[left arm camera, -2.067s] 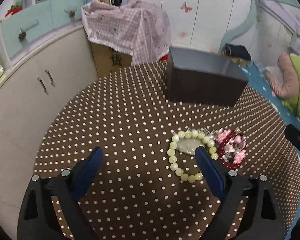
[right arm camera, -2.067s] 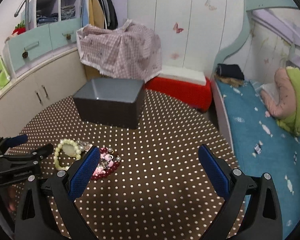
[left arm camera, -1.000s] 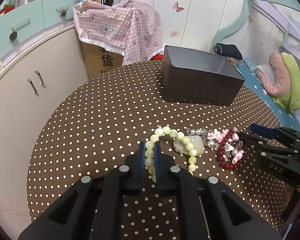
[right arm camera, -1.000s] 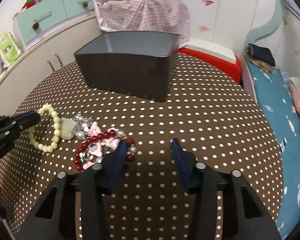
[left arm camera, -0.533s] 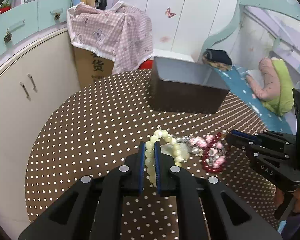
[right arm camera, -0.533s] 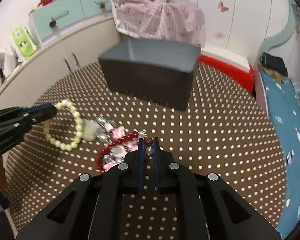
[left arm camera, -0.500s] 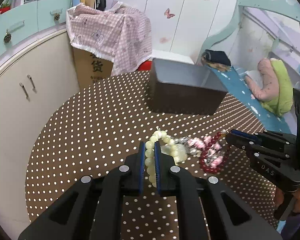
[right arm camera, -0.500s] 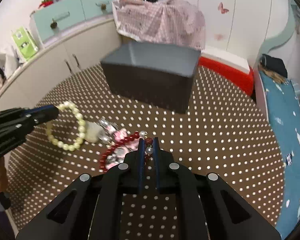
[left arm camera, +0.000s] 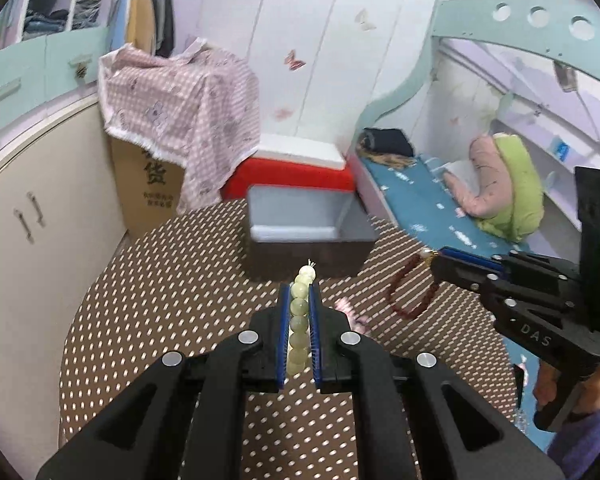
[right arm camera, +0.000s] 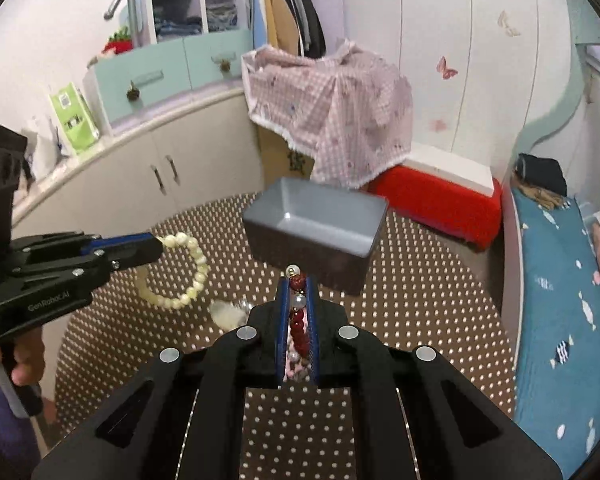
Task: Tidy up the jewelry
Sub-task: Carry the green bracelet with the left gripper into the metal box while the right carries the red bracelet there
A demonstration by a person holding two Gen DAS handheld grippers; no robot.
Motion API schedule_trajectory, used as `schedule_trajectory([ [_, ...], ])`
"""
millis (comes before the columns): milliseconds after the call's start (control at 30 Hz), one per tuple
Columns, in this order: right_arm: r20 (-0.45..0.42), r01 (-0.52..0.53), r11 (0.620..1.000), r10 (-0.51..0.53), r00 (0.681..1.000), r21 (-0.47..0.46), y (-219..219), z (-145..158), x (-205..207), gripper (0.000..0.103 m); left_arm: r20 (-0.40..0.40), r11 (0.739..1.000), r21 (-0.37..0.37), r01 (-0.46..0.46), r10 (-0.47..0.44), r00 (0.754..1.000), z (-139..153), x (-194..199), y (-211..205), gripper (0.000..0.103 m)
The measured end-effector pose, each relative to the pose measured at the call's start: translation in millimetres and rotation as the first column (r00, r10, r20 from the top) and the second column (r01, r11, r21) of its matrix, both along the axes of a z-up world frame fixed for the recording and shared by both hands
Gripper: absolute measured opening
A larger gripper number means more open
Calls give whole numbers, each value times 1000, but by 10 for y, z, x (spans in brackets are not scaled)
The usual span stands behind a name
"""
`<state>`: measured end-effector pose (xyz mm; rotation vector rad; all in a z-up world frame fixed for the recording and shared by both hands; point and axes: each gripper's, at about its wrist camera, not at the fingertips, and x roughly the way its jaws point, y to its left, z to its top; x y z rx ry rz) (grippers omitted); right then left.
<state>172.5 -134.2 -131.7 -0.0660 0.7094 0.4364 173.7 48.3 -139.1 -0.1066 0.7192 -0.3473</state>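
Observation:
My left gripper [left arm camera: 299, 292] is shut on a pale green bead bracelet [left arm camera: 299, 322] and holds it in the air above the dotted table; the bracelet hangs as a loop in the right wrist view [right arm camera: 188, 276]. My right gripper [right arm camera: 297, 284] is shut on a dark red bead bracelet [right arm camera: 298, 320], which dangles from its tip in the left wrist view [left arm camera: 410, 288]. The dark open box [left arm camera: 304, 236] with a grey inside [right arm camera: 320, 220] stands just ahead of both grippers. A pale stone pendant [right arm camera: 226, 314] and a pink charm piece [left arm camera: 350, 310] lie on the table below.
The round brown table with white dots [left arm camera: 172, 300] drops off at its left edge beside cream cabinets [left arm camera: 32, 216]. A pink checked cloth over a cardboard box [left arm camera: 180, 104] and a red stool [left arm camera: 288, 176] stand behind the table. A bed [right arm camera: 560, 280] is at the right.
Both grippers have lifted their bracelets off the table and moved closer to the box. The pendant and pink charms stayed on the table.

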Motion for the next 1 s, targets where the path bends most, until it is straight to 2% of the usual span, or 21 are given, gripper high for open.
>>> schedule_trajectory([
  [300,64,45,998,-47,997,45,-105,371,444,9,69,996,-7,89,-88,994,488,371,-211,8],
  [400,62,68,997,-71,996,49,-90,368,701,9,47,994,-12,110,-109,993,524,677,-279,8],
  [533,34,85,995,-87,996,47,-25,240,1048,9,-5,994,18,110,-110,994,400,1050,-360,8],
  [667,-23,85,995,-84,996,54,20,-4,1270,9,-98,995,48,87,-82,992,85,1413,-430,8],
  [833,-87,83,996,-80,993,37,95,-319,1458,9,-174,994,76,82,-68,982,-269,1609,-453,8],
  [1000,-126,82,996,-77,989,35,113,-522,1537,9,-221,994,85,74,-54,974,-473,1687,-447,8],
])
